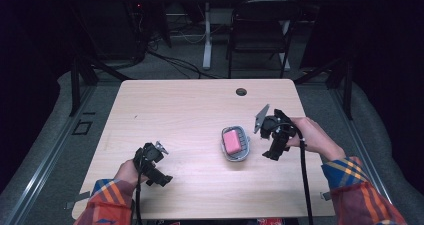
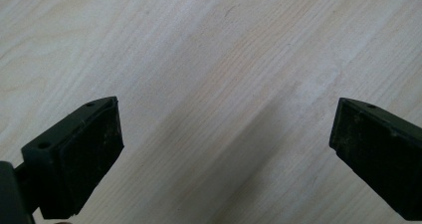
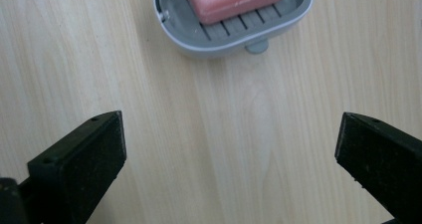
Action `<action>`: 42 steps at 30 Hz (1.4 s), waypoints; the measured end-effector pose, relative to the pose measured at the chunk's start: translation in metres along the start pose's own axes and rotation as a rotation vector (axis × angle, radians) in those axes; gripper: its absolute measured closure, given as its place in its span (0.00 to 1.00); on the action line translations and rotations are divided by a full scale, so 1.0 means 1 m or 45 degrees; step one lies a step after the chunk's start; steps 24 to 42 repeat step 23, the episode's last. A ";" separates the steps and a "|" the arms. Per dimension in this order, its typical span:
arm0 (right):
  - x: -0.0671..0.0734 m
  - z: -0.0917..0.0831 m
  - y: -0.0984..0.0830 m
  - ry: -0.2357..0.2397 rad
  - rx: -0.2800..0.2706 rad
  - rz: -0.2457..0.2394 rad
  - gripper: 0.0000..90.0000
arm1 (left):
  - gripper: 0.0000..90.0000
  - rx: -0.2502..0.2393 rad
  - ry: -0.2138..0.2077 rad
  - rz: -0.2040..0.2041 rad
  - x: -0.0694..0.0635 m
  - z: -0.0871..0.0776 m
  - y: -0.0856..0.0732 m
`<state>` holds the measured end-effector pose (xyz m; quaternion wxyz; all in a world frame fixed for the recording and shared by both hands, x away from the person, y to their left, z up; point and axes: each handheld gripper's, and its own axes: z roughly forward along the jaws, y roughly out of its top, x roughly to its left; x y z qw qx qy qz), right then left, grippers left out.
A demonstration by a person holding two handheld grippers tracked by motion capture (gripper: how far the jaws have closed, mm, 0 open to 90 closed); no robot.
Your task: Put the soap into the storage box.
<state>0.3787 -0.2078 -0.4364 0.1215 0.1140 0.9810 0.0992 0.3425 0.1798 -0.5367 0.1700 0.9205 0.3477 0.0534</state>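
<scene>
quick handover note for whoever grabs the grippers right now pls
Left gripper: open, empty, over bare table near the front left.
Right gripper: open, empty, just right of the soap dish, jaws facing it, not touching.
Pink soap lies in the grey dish on its slats, right of table centre.
Done: nothing that shows beyond soap sitting in dish.
Left: likely close in on the dish or soap with the right gripper.
</scene>
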 end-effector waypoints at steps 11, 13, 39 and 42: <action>0.037 0.021 -0.048 0.013 -0.072 0.137 0.00 | 0.00 0.008 -0.001 0.004 -0.001 0.001 0.001; 0.042 0.025 -0.053 0.012 -0.068 0.152 0.00 | 0.00 0.008 -0.001 0.003 -0.001 0.001 0.001; 0.058 0.050 -0.059 0.061 0.037 0.132 0.02 | 0.00 0.006 -0.005 0.007 -0.001 0.001 0.001; 0.058 0.050 -0.059 0.061 0.037 0.132 0.02 | 0.00 0.006 -0.005 0.007 -0.001 0.001 0.001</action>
